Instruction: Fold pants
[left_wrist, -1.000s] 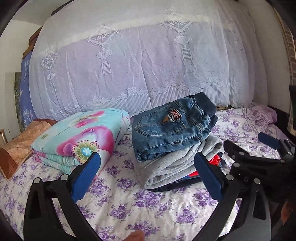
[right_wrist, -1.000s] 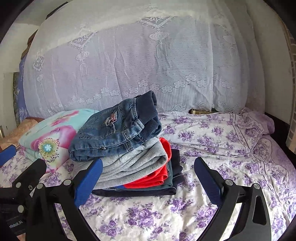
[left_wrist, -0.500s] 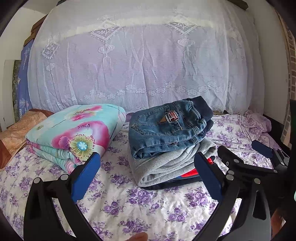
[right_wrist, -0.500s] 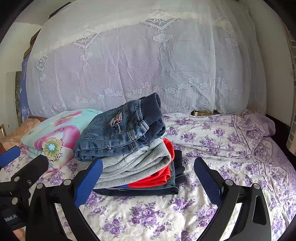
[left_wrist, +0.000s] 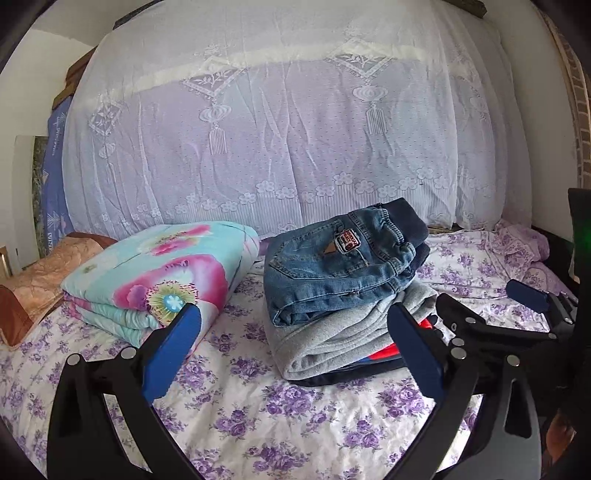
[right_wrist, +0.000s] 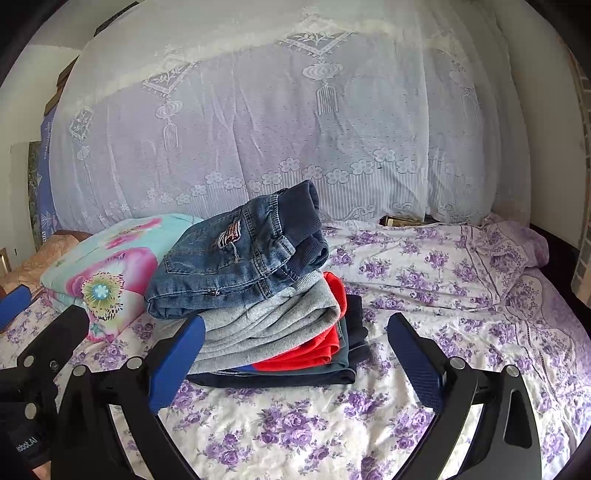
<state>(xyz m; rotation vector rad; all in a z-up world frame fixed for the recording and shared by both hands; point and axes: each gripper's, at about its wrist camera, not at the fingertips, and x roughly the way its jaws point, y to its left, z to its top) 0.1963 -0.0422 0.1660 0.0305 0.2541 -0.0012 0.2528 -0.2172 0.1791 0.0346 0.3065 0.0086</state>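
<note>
Folded blue jeans (left_wrist: 340, 262) (right_wrist: 236, 258) lie on top of a pile of folded clothes: grey pants (left_wrist: 332, 332) (right_wrist: 266, 325), a red garment (right_wrist: 317, 350) and dark pants (right_wrist: 280, 376) at the bottom. The pile sits on the purple-flowered bed sheet (left_wrist: 280, 410) (right_wrist: 325, 424). My left gripper (left_wrist: 293, 350) is open, held back from the pile with nothing between its fingers. My right gripper (right_wrist: 295, 354) is open too and empty, in front of the pile. The right gripper (left_wrist: 491, 314) also shows at the right in the left wrist view.
A folded turquoise quilt with pink flowers (left_wrist: 155, 277) (right_wrist: 107, 269) lies left of the pile. An orange-brown pillow (left_wrist: 33, 280) sits at the far left. A white lace cover (left_wrist: 288, 140) (right_wrist: 280, 129) drapes the bedding stacked behind. Rumpled sheet (right_wrist: 480, 266) spreads to the right.
Both grippers have drawn back and risen a little from the pile, which now looks slightly farther off. Both stayed open; the clothes have not moved.
</note>
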